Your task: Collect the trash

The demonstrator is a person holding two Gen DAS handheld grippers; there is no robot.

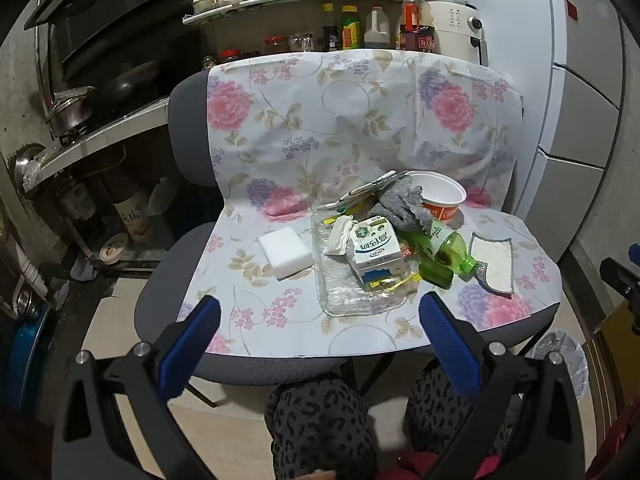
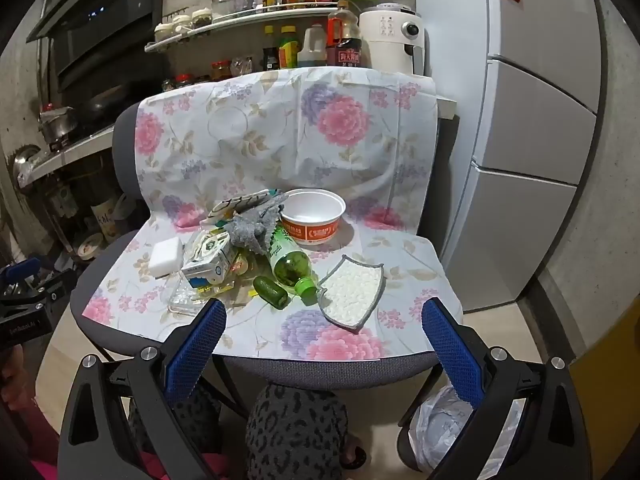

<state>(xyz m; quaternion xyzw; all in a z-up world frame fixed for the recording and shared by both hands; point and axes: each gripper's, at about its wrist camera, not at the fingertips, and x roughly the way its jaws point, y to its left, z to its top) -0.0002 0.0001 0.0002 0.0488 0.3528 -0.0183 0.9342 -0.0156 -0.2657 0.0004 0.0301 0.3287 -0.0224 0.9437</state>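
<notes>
Right wrist view | both grippers (image 2: 322,328) (image 1: 320,322) gape empty | bin bag (image 2: 452,428) below-right | take milk carton (image 2: 208,266) squarely first

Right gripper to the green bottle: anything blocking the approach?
Nothing visible. The right gripper is open, short of the chair's front edge, and the green bottle lies cap-first toward it. A white cloth pad sits just right of the cap, a small green piece just left.

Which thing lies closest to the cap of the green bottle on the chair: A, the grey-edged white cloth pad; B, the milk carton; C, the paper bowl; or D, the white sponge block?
A: in the right wrist view the green bottle has its cap almost against the corner of the cloth pad.
</notes>
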